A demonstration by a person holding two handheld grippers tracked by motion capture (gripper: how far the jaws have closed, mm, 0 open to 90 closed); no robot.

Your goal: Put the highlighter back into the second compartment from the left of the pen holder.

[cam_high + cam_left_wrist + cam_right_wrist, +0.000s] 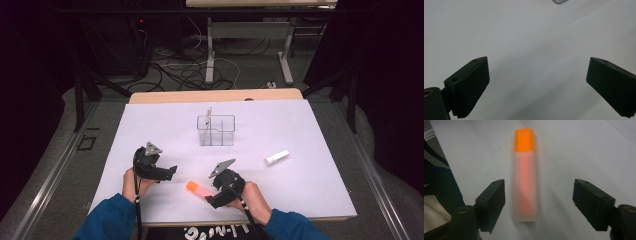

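Observation:
An orange highlighter (198, 189) with an orange cap and a frosted body lies flat on the white table sheet (300, 195), near its front edge. In the right gripper view the highlighter (525, 177) lies lengthwise between my right gripper's (538, 203) jaws, cap pointing away; the jaws stand apart from it on both sides without touching. From above, the right gripper (212, 197) sits at the highlighter's right end. My left gripper (172, 171) rests to the left, and its own view shows the left gripper (536, 87) wide open over bare sheet.
A clear plastic organizer box (216, 130) with compartments stands at mid-table; a thin stick rises from its left side. A small white tube (277, 158) lies to the right. A corner of the clear box (560, 1) peeks at the top of the left gripper view.

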